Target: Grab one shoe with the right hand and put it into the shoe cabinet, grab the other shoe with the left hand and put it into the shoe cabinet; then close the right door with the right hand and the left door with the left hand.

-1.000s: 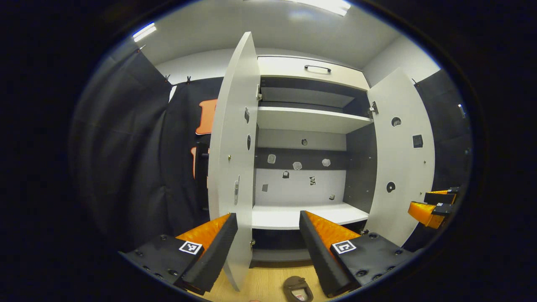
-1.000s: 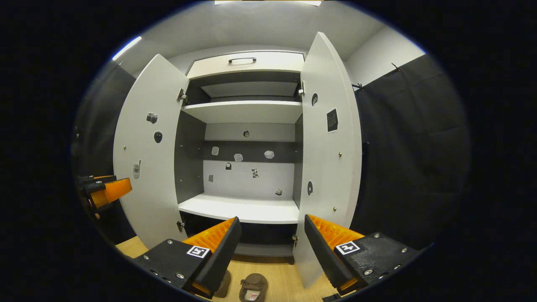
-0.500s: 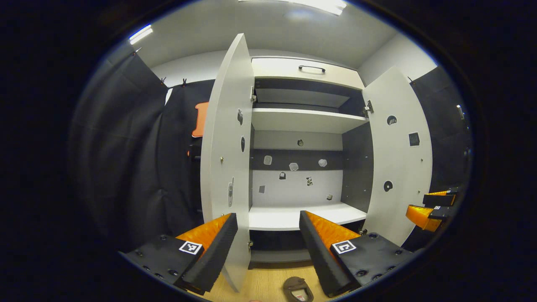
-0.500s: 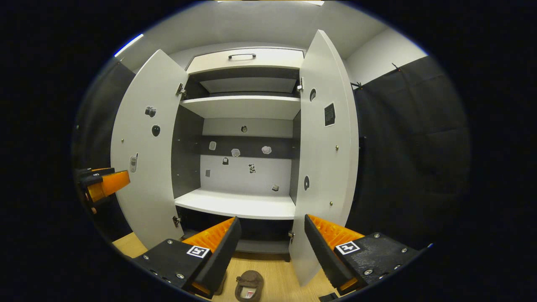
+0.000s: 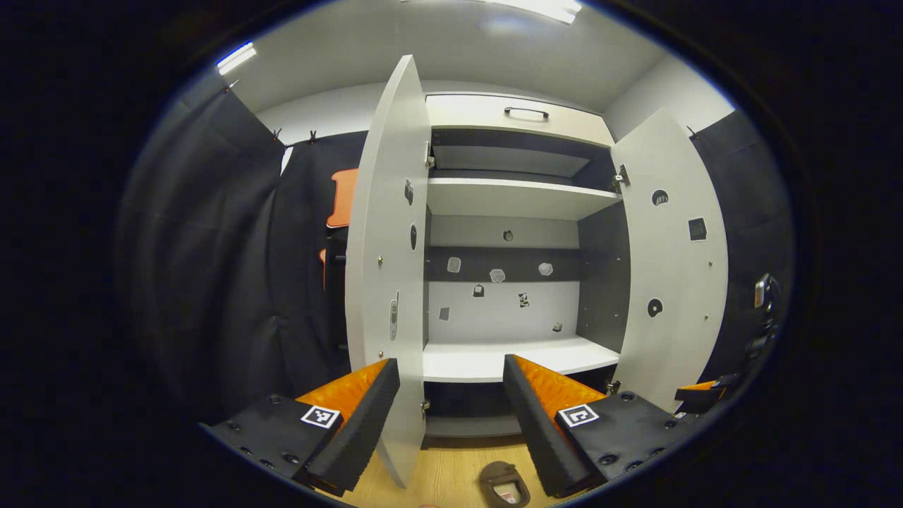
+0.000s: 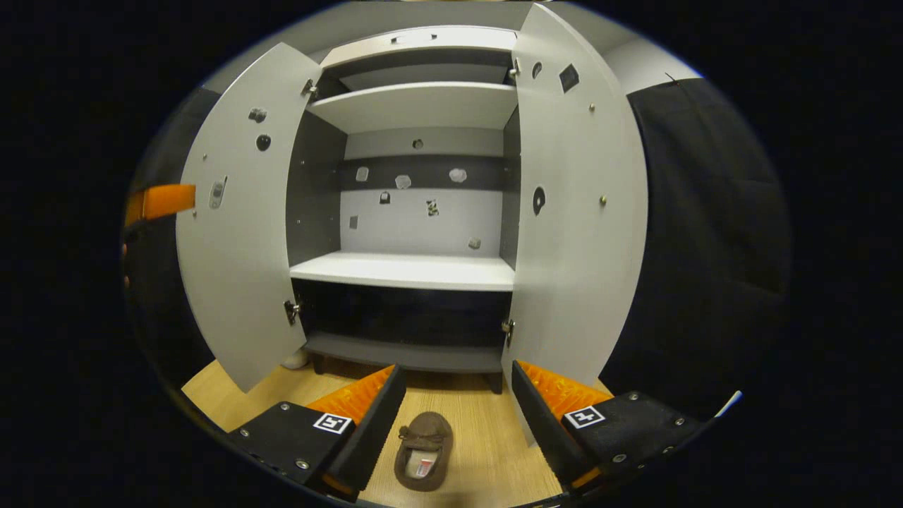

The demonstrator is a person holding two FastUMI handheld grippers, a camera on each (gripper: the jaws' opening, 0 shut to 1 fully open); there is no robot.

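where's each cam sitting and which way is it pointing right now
Left gripper view: rides the left claw, level, facing the open shoe cabinet; own open fingers below, right claw at the right edge.
Right gripper view: rides the right claw, tilted down toward a brown shoe on the floor; own open fingers below.
Shared: cabinet, both doors open.

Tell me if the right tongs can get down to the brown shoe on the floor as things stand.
Probably yes. The right tongs are open with the brown shoe lying on the wooden floor between the two fingers, and nothing lies between them and it. The open right door stands farther back.
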